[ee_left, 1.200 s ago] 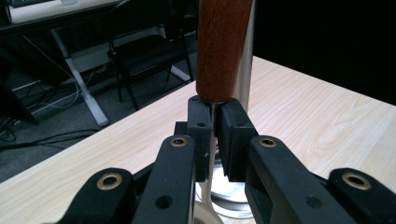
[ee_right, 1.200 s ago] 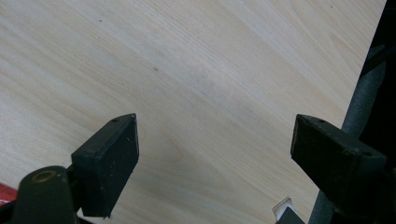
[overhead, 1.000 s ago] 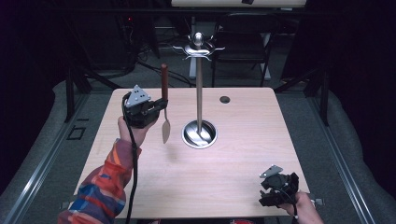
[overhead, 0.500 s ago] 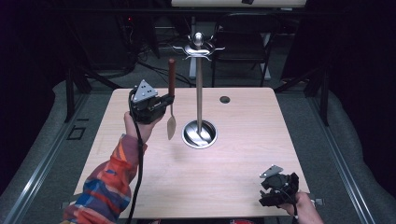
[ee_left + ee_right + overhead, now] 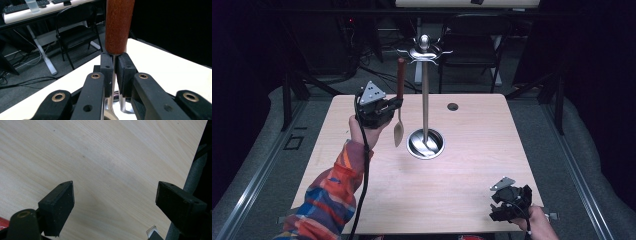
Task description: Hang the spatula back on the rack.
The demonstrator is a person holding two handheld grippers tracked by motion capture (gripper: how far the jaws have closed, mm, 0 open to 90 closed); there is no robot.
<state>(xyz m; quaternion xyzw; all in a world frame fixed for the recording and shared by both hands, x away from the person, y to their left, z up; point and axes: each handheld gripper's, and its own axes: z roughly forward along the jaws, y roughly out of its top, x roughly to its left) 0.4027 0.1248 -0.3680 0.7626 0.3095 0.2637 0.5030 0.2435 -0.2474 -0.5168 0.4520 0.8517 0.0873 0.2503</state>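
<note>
One pale wooden table [image 5: 462,180] is taking up most of the high view, its four edges all showing, with dark floor running along both sides and a black folding chair [image 5: 472,47] standing beyond the far edge. Most of the tabletop is lying bare: the whole near half and the right side are offering open room, and a small dark hole [image 5: 453,106] is sitting near the far edge. A tall metal stand [image 5: 425,100] is rising from a round shiny base near the table's middle, its hooked crown spreading at the top. Just left of its pole, apart from it, a spoon [image 5: 400,100] is hanging upright, wooden handle up and metal bowl down, clear above the table. The left gripper [image 5: 393,104] is reaching in from the left and clamping the spoon; in the left gripper view its jaws are pinching tight on the thin metal neck right under the handle [image 5: 118,27]. The right gripper [image 5: 507,200] is resting at the near right corner, close to the table's edge, its jaws standing wide apart with nothing between them over bare wood [image 5: 112,165].
</note>
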